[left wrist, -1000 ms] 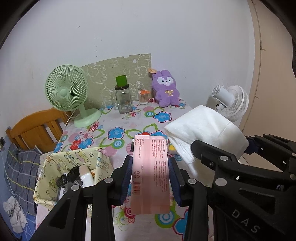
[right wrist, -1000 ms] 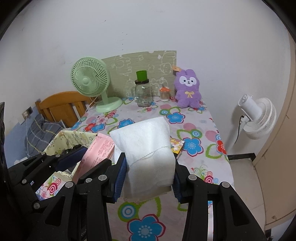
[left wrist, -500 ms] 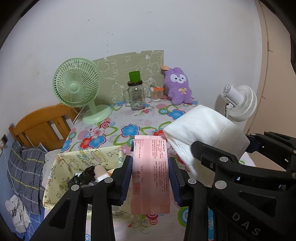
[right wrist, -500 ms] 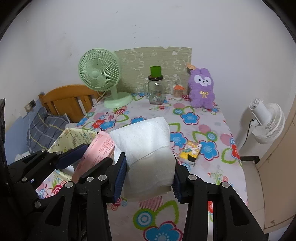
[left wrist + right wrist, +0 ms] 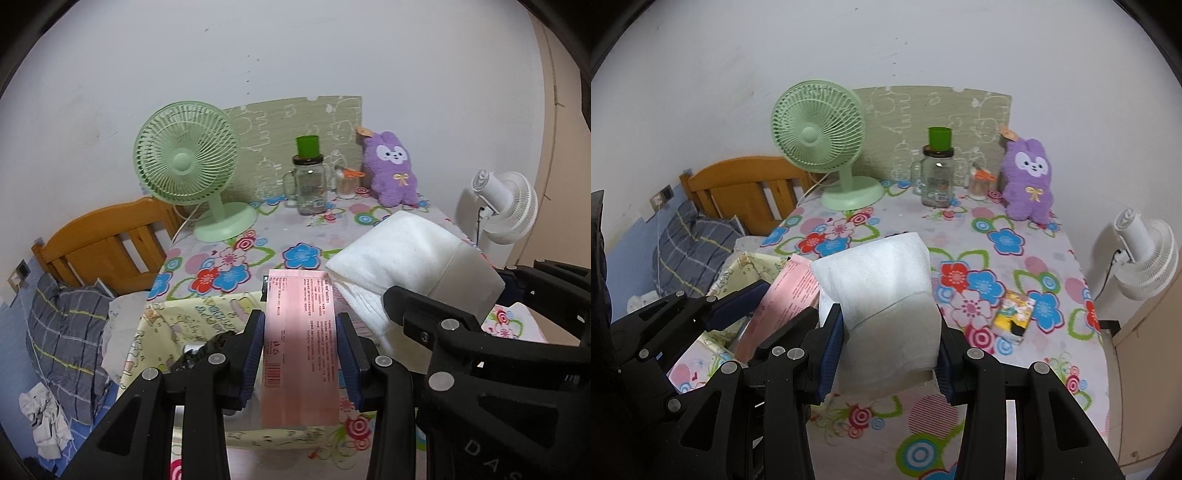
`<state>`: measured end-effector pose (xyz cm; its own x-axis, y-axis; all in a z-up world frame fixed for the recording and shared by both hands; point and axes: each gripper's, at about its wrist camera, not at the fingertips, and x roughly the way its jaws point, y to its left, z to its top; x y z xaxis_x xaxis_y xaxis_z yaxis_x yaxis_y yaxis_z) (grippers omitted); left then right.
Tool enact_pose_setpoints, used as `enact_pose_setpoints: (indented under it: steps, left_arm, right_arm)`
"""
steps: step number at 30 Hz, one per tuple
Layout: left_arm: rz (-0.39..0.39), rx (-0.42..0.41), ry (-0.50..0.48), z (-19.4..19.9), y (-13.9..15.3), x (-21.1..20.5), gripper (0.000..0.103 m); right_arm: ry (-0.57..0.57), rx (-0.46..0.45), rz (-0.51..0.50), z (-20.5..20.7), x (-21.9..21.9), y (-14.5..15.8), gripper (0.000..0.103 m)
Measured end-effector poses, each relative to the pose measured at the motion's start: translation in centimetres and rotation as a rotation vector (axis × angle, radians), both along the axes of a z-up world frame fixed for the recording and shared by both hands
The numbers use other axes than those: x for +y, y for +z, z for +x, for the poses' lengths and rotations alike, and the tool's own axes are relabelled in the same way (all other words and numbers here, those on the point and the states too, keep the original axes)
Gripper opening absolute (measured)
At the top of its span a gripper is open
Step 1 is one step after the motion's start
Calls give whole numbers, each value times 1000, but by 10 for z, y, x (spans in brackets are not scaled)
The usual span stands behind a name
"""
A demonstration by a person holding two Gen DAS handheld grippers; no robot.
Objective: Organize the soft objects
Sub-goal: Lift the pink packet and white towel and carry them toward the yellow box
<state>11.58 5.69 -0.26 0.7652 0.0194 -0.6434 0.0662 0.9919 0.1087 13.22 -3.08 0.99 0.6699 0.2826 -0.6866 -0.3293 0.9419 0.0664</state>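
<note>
**Pink pack and white roll held over the bench edge**

Pink plastic, printed with small text too fine to read, fills the left tool (image 5: 300, 354): its blue pads pinch the flat pack (image 5: 300, 347) on both long sides, and the pack's lower end hangs past the fingers. Beneath it sits a yellow patterned bag (image 5: 173, 325), open at the top; something dark lies inside, mostly hidden behind the left finger and hard to identify.

The right tool (image 5: 886, 354) squeezes a white paper roll (image 5: 882, 288) between its pads, the roll bulging forward above them. In the left view this roll sits just right of the pack, touching or nearly touching its top corner; which one cannot be told.

On the flowered bench (image 5: 1049, 258) a small yellow packet (image 5: 1014, 317) lies near the right edge, well apart from both tools. At the back stand a green fan (image 5: 820, 136), a glass jar (image 5: 936, 177) with a green cup on its lid, a smaller jar partly hidden behind it, and a purple plush (image 5: 1028, 181). A white fan (image 5: 1145, 258) stands off the bench on the right, its base cut off from view.
</note>
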Motion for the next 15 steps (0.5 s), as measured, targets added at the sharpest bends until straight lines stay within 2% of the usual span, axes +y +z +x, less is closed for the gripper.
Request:
enact_pose_setpoints:
  steps: [5,15]
  left_arm:
    - [13,10,26,5,-4,15,39]
    - [-8,36,74,14,-16,40,39]
  right_arm:
    - [34,19,8,8,16,-6,47]
    - [88,59,5,27,43,-19,47]
